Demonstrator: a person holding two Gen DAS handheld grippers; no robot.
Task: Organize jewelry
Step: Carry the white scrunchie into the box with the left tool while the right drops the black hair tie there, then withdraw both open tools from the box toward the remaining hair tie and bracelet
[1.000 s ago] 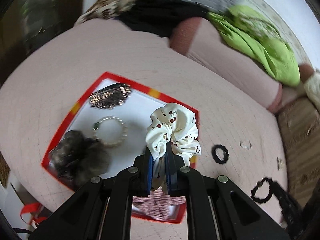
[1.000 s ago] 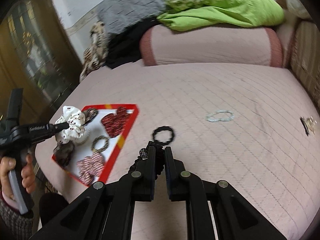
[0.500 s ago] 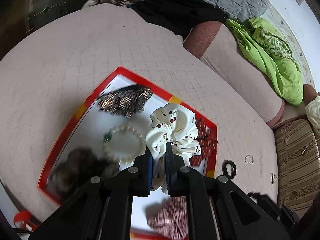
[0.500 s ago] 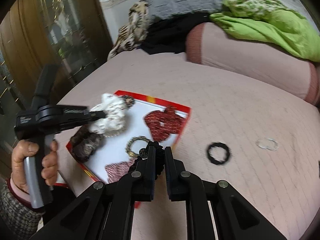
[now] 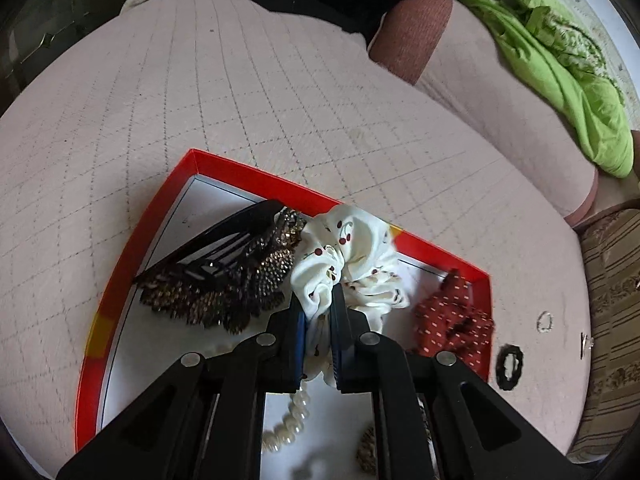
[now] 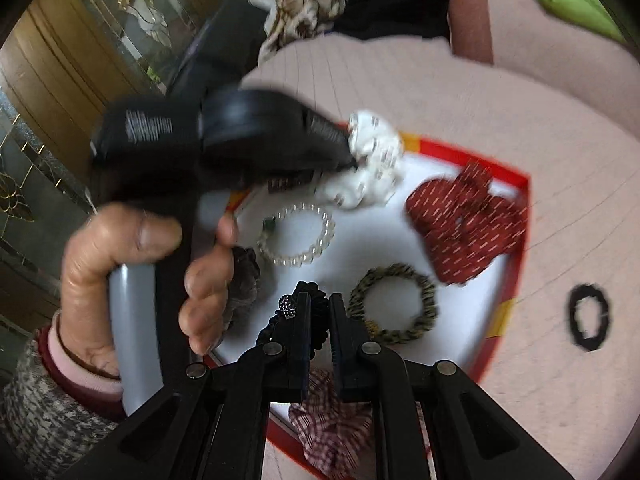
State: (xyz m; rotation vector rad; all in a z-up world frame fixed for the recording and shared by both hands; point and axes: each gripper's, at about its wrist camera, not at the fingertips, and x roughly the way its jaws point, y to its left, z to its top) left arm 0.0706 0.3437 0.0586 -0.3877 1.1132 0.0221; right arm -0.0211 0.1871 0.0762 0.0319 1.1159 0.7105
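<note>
White lettering on my left gripper (image 6: 352,156) body, too blurred to read; no other text.

Both grippers came down over the red tray (image 5: 256,178): left gripper (image 5: 318,312) with the white scrunchie (image 5: 352,256), right gripper (image 6: 319,320) with the black hair tie (image 6: 316,300).

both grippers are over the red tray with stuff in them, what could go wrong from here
1. The left gripper and right gripper sit close together over the red tray, so they might collide.
2. The white cherry scrunchie hangs above the sequined hair clip and could snag on it when released.
3. The black beaded hair tie may land on the leopard hair tie and tangle.
</note>
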